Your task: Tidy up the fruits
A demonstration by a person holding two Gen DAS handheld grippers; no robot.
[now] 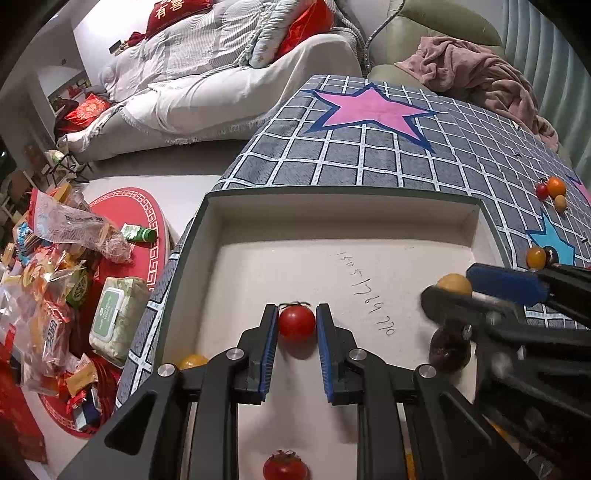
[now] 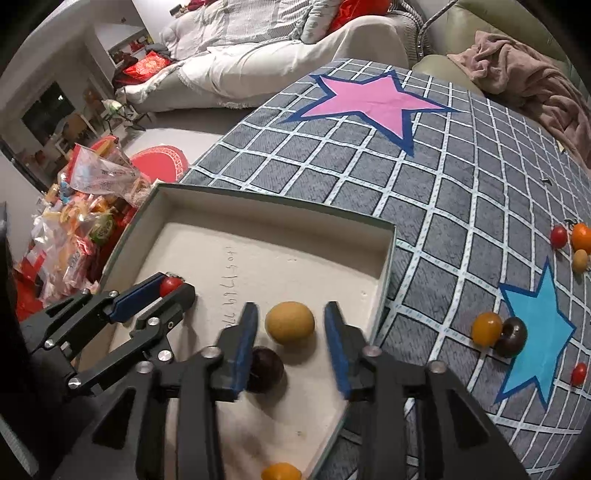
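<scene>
Left gripper (image 1: 297,325) pinches red tomato (image 1: 296,323) over box (image 1: 340,208), right gripper (image 2: 290,325) spread w/ yellow fruit (image 2: 290,323) between: drop-off step, next prob. release.

Even indoor light, soft shadows under the fruit; strong fisheye bending and dark vignetted corners; the right gripper (image 1: 480,291) is motion-blurred.

I'm in a home living room: a white-covered sofa (image 1: 207,85) with red cushions (image 1: 177,14), a crumpled pink blanket (image 1: 476,70), and snack packets (image 1: 48,295) piled nearby.
</scene>
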